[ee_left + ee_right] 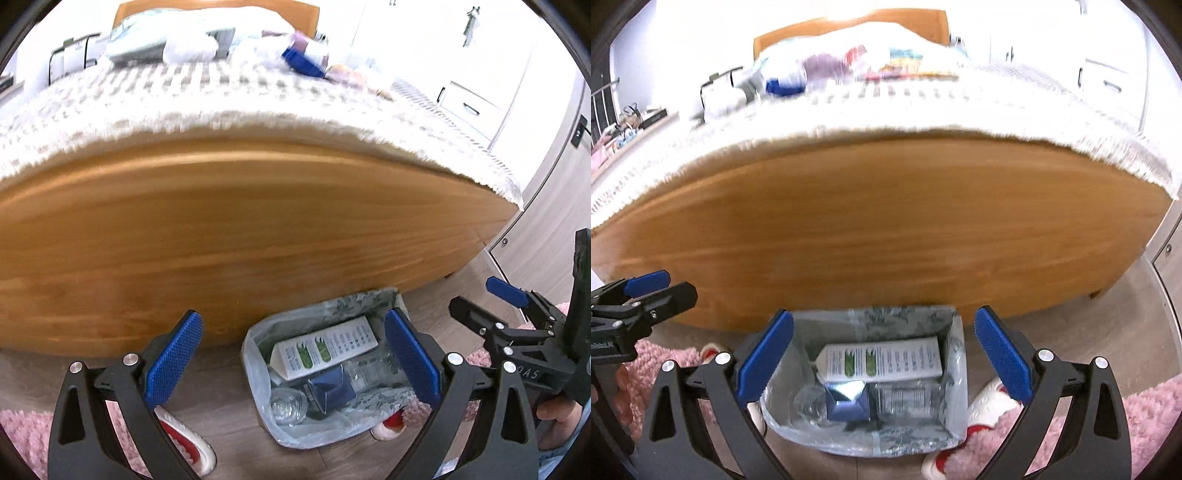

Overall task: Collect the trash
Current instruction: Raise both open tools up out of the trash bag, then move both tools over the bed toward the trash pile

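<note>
Left gripper (291,363), right gripper (884,360): both wide open, empty, above bin (956,369) by footboard (886,229). Bin holds carton (882,360), bottle (908,400), blue box (847,402). More trash (303,61) at bed's far end; risk: long reach snags blanket (184,107).

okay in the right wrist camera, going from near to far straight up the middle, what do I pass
Lined trash bin on the floor, holding a dark blue box and, just beyond it, a white carton → wooden footboard → fringed white blanket → blurred clutter on the bed → wooden headboard.
</note>
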### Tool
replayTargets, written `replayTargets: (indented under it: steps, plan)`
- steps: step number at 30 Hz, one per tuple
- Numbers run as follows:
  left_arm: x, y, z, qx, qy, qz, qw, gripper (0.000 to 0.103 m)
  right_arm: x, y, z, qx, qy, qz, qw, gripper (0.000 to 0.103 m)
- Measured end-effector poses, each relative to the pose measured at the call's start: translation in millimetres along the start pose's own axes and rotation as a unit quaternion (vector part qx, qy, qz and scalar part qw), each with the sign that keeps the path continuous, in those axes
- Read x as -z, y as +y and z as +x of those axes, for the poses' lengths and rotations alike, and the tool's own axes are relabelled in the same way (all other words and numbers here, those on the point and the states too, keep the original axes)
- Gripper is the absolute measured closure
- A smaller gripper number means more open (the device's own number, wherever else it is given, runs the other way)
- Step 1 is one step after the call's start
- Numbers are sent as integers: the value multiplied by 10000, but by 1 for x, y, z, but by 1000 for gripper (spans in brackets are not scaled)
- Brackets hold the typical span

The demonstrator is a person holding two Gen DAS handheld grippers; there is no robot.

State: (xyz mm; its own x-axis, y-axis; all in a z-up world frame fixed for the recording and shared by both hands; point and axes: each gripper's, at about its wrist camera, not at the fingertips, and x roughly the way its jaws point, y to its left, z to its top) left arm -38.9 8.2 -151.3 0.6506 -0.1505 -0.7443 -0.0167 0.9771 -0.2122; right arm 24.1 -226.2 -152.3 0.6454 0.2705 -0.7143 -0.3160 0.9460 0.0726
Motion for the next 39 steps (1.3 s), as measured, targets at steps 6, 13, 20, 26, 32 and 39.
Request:
replayTargets:
  steps: [6,13,20,26,32,39]
  plan:
    - [-10,-8,-26,-63,-628,257,9977,7,-9,0,-20,110,-568,-37,9983,9]
    - [-22,-11,-48,38,-1115,303,9933,7,-16,3,-37,178,-1049,-197,9941,9]
    - [-31,-11,-63,172,-1370,274,9900,7,-24,4,-40,60,-1070,-225,9940,9]
    - [-38,-10,-71,243,-1507,193,9881,7,-34,9,-53,77,-1407,-230,9898,9]
    - [-44,-7,-78,235,-1648,120,9860,7,-46,9,-65,92,-1747,-127,9845,9]
    - [-52,-9,-88,177,-1851,219,9823,7,-53,5,-73,189,-2088,19,9778,9]
